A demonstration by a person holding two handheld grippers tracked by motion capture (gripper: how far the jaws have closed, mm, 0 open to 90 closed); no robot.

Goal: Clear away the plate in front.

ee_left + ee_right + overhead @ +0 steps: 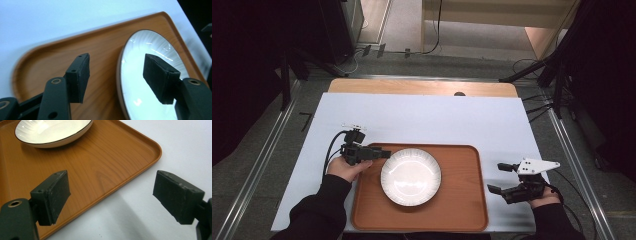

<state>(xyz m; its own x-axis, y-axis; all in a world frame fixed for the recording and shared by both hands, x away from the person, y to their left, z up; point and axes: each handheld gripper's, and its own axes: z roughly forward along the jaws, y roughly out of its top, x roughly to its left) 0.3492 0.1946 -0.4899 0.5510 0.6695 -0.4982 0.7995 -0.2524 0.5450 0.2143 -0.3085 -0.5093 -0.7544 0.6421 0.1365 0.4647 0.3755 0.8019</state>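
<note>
White plate [411, 176] sits mid wooden tray [462, 210]. Left gripper [116, 75] fingers apart astride its rim, nothing pinched; right gripper [501, 178] fingers apart, off tray's edge. Seat rim deep before closing.

You have a table [422, 87] with a wooden top, covered almost wholly by a pale sheet [422, 120]. On that sheet lies a brown tray [462, 200], near your edge. A small dark thing [459, 93], perhaps a knob, sits at the far side.

High view overhead, facing forward-down; both claw views close, low, sharing tray [464, 200] and plate [411, 176]
</note>
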